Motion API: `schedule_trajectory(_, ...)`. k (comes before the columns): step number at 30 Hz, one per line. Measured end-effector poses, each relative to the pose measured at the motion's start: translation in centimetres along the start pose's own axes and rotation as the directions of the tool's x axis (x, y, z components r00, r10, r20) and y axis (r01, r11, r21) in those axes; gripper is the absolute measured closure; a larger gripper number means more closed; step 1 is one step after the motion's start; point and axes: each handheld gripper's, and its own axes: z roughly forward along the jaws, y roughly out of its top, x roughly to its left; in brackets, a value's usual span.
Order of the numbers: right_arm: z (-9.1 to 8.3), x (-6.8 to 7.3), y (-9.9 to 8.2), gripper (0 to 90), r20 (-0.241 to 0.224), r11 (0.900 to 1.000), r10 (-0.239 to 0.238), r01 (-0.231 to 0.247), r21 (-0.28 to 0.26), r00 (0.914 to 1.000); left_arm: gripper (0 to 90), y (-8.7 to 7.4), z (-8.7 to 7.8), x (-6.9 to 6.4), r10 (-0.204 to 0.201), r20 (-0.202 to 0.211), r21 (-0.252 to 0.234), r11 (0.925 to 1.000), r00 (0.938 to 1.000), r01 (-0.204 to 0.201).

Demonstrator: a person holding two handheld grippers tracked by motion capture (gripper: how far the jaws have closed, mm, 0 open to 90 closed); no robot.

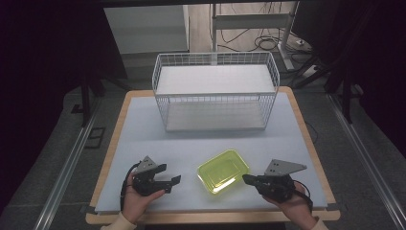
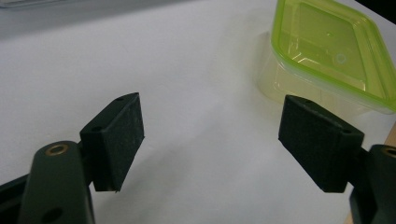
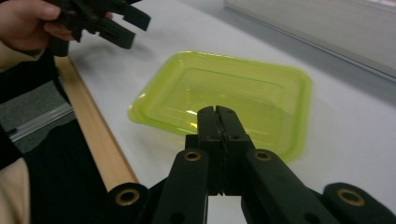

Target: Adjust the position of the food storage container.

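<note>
A pale bench (image 1: pixel 143 129) is seen with a white wire basket (image 1: pixel 215 91) parked at 12 o'clock. The lime-green container (image 1: pixel 223 170) is sat near 6, flanked by the left claw (image 1: pixel 173 182), spread wide and empty, and the right claw (image 1: pixel 245 178), clamped together on nothing.

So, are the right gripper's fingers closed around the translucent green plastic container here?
No: the right gripper has its fingers pressed together empty, short of the translucent green plastic container.
</note>
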Motion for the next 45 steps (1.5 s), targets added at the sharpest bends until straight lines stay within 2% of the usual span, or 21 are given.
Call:
schedule_trajectory(7, 1.4, 0.9, 0.3, 89.5, -0.046, 0.9988, -0.032, 0.034, 0.035, 0.9984, 21.8, 0.0, 0.0, -0.1, -0.002, -0.007, -0.004, 1.0, 1.0, 0.002)
schedule_trajectory(10, 2.5, 1.6, 0.5, 89.6, -0.076, 0.9963, -0.052, 0.057, 0.065, 0.9957, 21.9, 0.0, 0.0, 0.0, -0.005, -0.007, -0.005, 1.0, 1.0, 0.005)
schedule_trajectory(18, 3.9, 2.8, 0.8, 89.5, -0.113, 0.9894, -0.096, 0.107, 0.098, 0.9889, 21.9, 0.0, -0.1, 0.0, -0.007, -0.008, -0.007, 0.9999, 0.9999, 0.007)
schedule_trajectory(28, 5.6, 3.9, 0.1, 89.6, -0.177, 0.9798, -0.105, 0.132, 0.15, 0.9787, 21.9, 0.0, -0.1, 0.1, -0.009, -0.008, -0.007, 0.9999, 0.9999, 0.009)
schedule_trajectory(34, 6.8, 4.2, -0.4, 89.6, -0.184, 0.9695, -0.124, 0.159, 0.187, 0.9751, 21.9, 0.0, -0.2, 0.0, -0.007, -0.008, -0.006, 1.0, 0.9999, 0.007)
schedule_trajectory(45, 7.5, 4.5, -0.2, 89.7, -0.202, 0.9664, -0.129, 0.169, 0.194, 0.9707, 21.9, 0.0, -0.2, 0.0, -0.003, -0.008, -0.003, 1.0, 1.0, 0.003)
